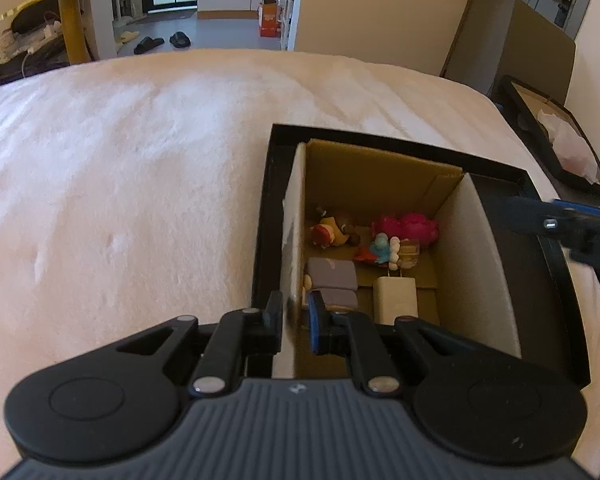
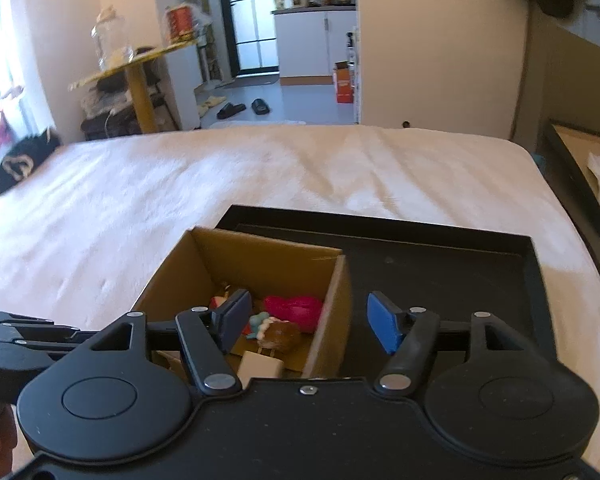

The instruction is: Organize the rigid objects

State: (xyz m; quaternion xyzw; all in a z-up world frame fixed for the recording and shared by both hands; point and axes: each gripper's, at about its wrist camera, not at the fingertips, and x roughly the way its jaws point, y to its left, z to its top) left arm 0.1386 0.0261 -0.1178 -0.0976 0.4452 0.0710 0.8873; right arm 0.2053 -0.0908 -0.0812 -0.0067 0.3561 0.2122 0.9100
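An open cardboard box (image 1: 380, 184) stands in a black tray (image 1: 540, 264) on the bed. It holds a pink toy (image 1: 406, 226), small figurines (image 1: 332, 232), grey blocks (image 1: 332, 274) and a white charger (image 1: 394, 298). My left gripper (image 1: 294, 318) is shut on the box's left wall (image 1: 294, 240). My right gripper (image 2: 308, 322) is open and empty, straddling the box's right wall (image 2: 332, 312). The box (image 2: 260, 256), pink toy (image 2: 296, 308) and charger (image 2: 260, 366) show in the right wrist view.
The tray (image 2: 440, 272) sits near the right edge of the white bed (image 2: 180, 200). A second black tray (image 1: 556, 136) with paper lies beyond the bed at right. A yellow side table (image 2: 140, 72) stands far left.
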